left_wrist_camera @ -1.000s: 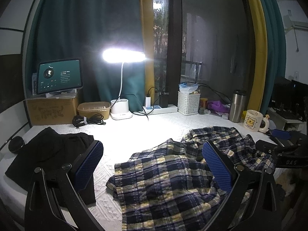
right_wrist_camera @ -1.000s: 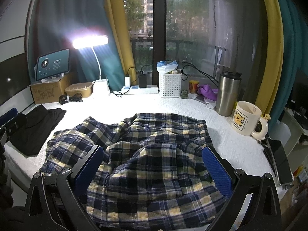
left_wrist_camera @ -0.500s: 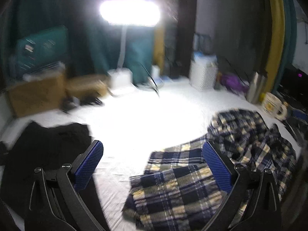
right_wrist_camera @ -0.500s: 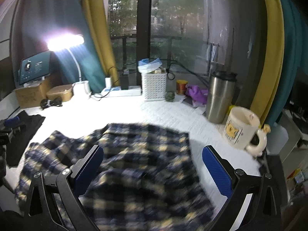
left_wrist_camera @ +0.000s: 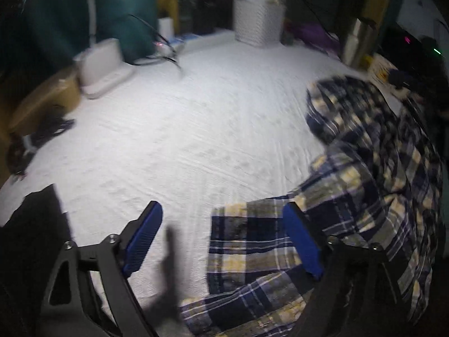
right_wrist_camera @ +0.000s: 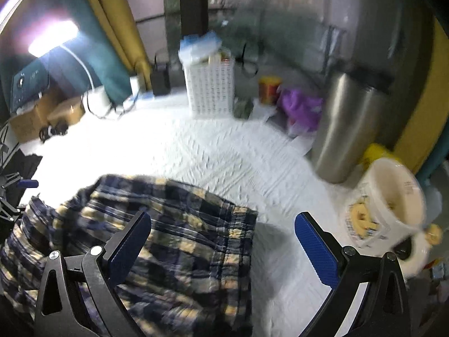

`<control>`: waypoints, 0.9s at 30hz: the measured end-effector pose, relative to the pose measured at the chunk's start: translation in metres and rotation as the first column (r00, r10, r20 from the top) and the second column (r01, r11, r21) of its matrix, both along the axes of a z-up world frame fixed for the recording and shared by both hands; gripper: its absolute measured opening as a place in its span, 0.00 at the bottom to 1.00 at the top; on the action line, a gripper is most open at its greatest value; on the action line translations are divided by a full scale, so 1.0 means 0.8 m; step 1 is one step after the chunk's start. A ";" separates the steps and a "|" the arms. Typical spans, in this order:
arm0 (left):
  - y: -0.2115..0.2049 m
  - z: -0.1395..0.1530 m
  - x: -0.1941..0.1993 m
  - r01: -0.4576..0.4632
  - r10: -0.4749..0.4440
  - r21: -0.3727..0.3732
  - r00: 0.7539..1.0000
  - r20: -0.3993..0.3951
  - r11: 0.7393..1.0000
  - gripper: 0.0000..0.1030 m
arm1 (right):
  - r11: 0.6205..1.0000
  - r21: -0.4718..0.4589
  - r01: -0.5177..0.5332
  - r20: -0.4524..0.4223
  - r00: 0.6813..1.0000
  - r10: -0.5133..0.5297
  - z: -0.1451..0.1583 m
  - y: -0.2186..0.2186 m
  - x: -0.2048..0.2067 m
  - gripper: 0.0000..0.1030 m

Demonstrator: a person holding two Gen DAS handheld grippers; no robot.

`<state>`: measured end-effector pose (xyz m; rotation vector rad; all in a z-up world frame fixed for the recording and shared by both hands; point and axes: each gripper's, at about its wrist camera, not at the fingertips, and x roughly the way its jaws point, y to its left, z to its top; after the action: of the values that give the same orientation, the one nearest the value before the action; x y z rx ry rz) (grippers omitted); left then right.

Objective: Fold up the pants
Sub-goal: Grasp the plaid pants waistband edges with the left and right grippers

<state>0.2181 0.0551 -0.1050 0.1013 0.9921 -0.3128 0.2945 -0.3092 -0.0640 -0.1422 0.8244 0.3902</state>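
Folding has not begun as far as we can judge: the plaid pants point(left_wrist_camera: 364, 196) lie crumpled on the white bedspread point(left_wrist_camera: 196, 126), bunched toward the right in the left wrist view and spread low and left in the right wrist view point(right_wrist_camera: 168, 238), with no neat crease or flat layer to be seen. We hold the left gripper point(left_wrist_camera: 223, 241) over a cloth edge near one corner, its jaws closing but not yet pressing on anything, the fabric lying below and between them. Our right gripper point(right_wrist_camera: 223, 244) stands wide apart above the other edge, gripping nothing. What is left, we reckon, is everything: taking hold of the edges, spreading the garment flat, then folding it. Counting what we see: one pair of plaid pants, one dark garment point(left_wrist_camera: 31, 238) at the left, one white basket point(right_wrist_camera: 210, 87), one steel tumbler point(right_wrist_camera: 342, 129), one mug point(right_wrist_camera: 387, 205), one lit lamp point(right_wrist_camera: 53, 38), two grippers
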 end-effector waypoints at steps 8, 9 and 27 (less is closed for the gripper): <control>-0.009 -0.002 -0.003 0.028 -0.028 -0.032 1.000 -0.012 0.999 0.22 | 0.997 0.067 -0.034 -0.186 0.981 0.046 -0.049 0.006 0.050 0.71; -0.007 -0.002 -0.004 0.020 -0.020 -0.036 1.000 -0.013 0.999 0.11 | 0.998 0.065 -0.026 -0.206 0.978 0.039 -0.056 0.006 0.054 0.66; 0.064 0.133 -0.033 -0.298 0.320 -0.117 0.854 0.411 0.947 0.04 | 0.998 -0.042 0.055 0.139 0.989 -0.049 0.022 0.013 0.008 0.26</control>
<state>0.1917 0.1060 0.0013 -0.0367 0.5501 -0.0118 0.3008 -0.2987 -0.0467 -0.1881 0.6997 0.3089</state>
